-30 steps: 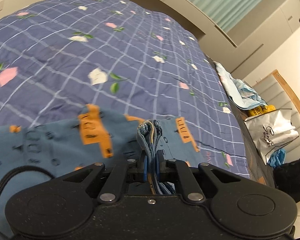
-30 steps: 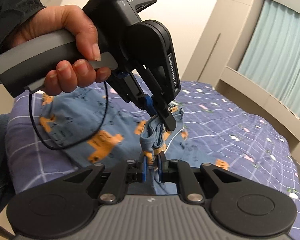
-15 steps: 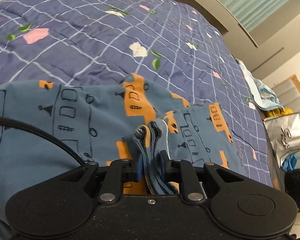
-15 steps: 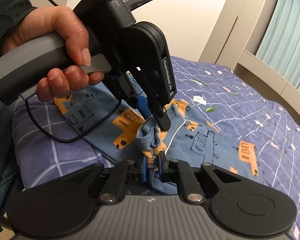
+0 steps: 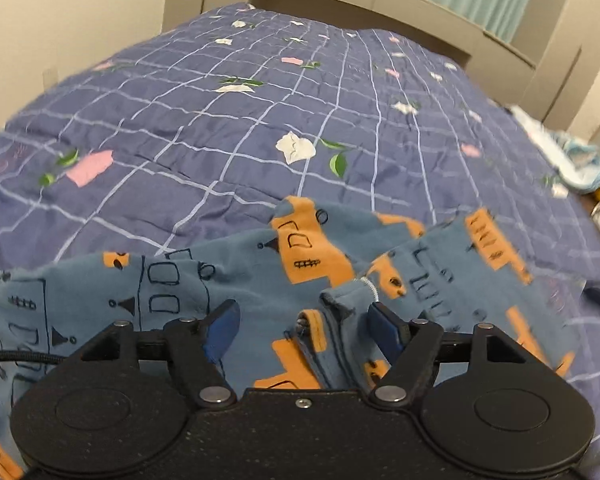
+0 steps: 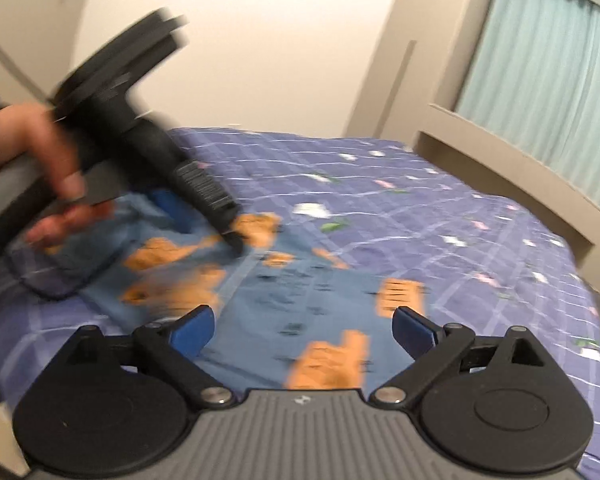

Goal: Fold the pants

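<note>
Blue pants (image 5: pixel 228 280) with orange and black print lie on the bed, also seen blurred as pants (image 6: pixel 300 292) in the right wrist view. My left gripper (image 5: pixel 304 330) hangs low over them with its jaws opening; a bunched edge of cloth (image 5: pixel 340 308) lies loose between the blue pads, not pressed. My right gripper (image 6: pixel 304 328) is opening wide above flat cloth, nothing between its pads. In the right wrist view a hand (image 6: pixel 40 184) holds the left gripper (image 6: pixel 232 240) down on the pants at the left.
A purple checked quilt (image 5: pixel 300 100) with flower prints covers the bed. A beige headboard (image 5: pixel 380 4) and a teal curtain (image 6: pixel 548 92) stand behind. Crumpled light cloth (image 5: pixel 576 160) lies at the bed's right edge.
Both grippers were shut on bunched pants cloth; both have opened and let it go. The left one sank toward the bed. The right one pulled back from the cloth.
</note>
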`<state>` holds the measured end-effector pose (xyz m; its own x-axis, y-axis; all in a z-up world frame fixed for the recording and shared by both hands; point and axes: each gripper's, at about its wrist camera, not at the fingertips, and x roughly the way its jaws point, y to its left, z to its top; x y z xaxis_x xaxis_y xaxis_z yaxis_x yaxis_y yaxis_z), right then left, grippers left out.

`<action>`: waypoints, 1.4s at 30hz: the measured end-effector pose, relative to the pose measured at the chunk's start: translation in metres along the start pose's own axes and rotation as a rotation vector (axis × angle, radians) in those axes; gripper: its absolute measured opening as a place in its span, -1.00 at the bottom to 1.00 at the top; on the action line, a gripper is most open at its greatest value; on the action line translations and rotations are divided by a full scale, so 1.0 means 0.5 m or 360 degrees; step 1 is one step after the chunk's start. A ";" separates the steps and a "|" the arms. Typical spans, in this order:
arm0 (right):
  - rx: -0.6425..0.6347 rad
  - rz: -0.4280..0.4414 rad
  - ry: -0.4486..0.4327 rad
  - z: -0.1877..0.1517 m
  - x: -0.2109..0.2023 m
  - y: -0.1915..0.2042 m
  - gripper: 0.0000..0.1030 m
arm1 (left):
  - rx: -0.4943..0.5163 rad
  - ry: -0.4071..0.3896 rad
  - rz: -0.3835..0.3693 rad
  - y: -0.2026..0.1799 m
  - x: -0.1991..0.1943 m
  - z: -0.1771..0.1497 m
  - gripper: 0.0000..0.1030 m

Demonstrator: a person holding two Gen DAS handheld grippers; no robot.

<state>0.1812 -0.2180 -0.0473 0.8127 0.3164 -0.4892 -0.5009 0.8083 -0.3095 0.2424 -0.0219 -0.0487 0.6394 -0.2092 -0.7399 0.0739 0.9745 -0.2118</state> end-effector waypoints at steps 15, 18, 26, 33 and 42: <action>0.0207 -0.0493 0.0196 -0.007 0.201 -0.180 0.99 | 0.0032 -0.0005 0.0011 -0.004 0.002 -0.005 0.51; 0.0257 -0.0575 0.0214 -0.021 0.205 -0.200 0.99 | 0.0040 -0.0007 0.0021 -0.007 0.002 -0.006 0.51; 0.0331 -0.0648 0.0210 -0.065 0.117 -0.193 0.99 | 0.0022 -0.0030 0.0009 -0.002 -0.031 -0.016 0.73; 0.0300 -0.0617 0.0212 -0.096 0.041 -0.121 1.00 | -0.0008 -0.0116 0.0061 0.018 -0.104 -0.014 0.83; 0.0324 -0.0534 0.0133 -0.060 0.007 -0.033 1.00 | -0.0076 -0.0269 0.0171 0.099 -0.255 -0.035 0.95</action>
<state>0.1834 -0.2454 -0.0681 0.8901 -0.0165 -0.4555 -0.1358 0.9443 -0.2997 0.1513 0.0518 0.0242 0.7615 -0.0840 -0.6427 -0.0352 0.9847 -0.1704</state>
